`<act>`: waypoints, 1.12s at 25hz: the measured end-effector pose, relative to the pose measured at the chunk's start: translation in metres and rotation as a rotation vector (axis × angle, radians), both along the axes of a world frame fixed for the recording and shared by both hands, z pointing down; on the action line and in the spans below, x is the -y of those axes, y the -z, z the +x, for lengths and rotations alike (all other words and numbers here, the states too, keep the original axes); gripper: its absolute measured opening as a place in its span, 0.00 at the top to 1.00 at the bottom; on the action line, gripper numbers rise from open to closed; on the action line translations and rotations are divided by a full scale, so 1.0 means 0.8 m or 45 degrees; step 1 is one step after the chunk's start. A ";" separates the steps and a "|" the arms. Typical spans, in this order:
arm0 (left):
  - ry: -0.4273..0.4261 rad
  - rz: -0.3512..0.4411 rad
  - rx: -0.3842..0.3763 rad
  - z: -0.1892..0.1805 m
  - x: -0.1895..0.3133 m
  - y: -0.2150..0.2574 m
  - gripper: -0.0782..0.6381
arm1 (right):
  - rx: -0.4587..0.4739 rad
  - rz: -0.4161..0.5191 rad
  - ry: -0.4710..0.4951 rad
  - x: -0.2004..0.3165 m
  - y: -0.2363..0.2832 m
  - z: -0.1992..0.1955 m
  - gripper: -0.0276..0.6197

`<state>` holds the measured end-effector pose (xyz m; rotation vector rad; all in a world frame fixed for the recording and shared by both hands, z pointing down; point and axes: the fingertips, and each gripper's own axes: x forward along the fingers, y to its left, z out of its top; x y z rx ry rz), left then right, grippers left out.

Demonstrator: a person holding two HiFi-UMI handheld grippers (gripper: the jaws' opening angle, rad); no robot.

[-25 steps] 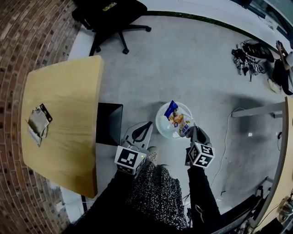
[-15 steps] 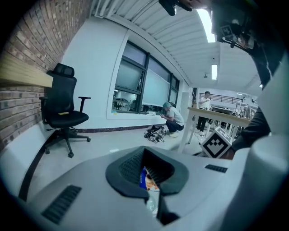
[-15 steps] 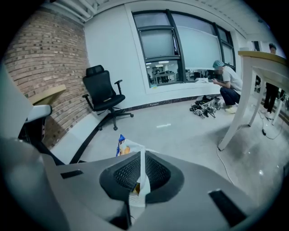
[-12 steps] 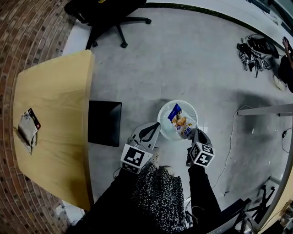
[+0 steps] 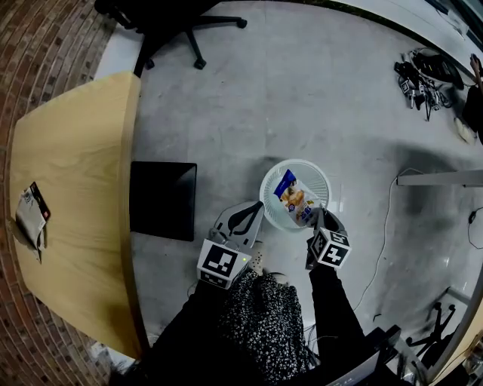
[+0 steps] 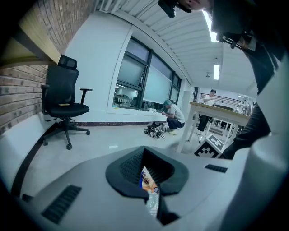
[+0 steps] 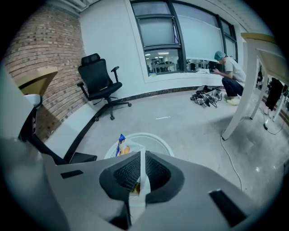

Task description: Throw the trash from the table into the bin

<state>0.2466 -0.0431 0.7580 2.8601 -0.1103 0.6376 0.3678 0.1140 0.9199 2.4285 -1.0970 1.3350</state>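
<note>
A blue and orange snack bag (image 5: 294,197) hangs over the round white bin (image 5: 321,177) on the floor, its lower end inside the rim. My right gripper (image 5: 315,215) is shut on the bag's near edge. The right gripper view shows the thin bag edge pinched in the right gripper (image 7: 141,173), with the bag's top (image 7: 123,146) over the bin (image 7: 158,140). My left gripper (image 5: 251,205) is beside the bin's left rim, its tips together and holding nothing. More crumpled trash (image 5: 30,219) lies on the wooden table (image 5: 75,151) at far left.
A flat black object (image 5: 162,200) lies on the floor between the table and the bin. A black office chair (image 5: 166,15) stands at the top. A cable (image 5: 381,226) runs right of the bin. Gear (image 5: 423,75) lies at top right, where a person (image 7: 230,72) crouches.
Both grippers have come down. The snack bag has sunk from above the bin's rim to partly inside it. The table has slid left in the head view.
</note>
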 end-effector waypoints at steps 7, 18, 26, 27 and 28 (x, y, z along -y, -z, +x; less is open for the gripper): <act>0.003 -0.017 0.004 -0.006 0.001 -0.004 0.88 | 0.047 -0.005 -0.047 0.004 -0.027 0.006 0.92; 0.031 -0.013 -0.012 -0.009 0.011 -0.002 0.88 | 0.123 -0.018 0.080 0.022 -0.043 -0.011 0.91; 0.061 -0.036 -0.009 -0.016 0.009 0.009 0.88 | 0.150 0.048 0.040 0.021 -0.020 -0.005 0.65; 0.059 -0.033 -0.012 -0.015 0.007 0.013 0.88 | 0.150 0.056 0.039 0.020 -0.014 -0.004 0.65; 0.057 -0.031 -0.016 -0.014 0.006 0.018 0.88 | 0.152 0.065 0.035 0.020 -0.007 -0.003 0.65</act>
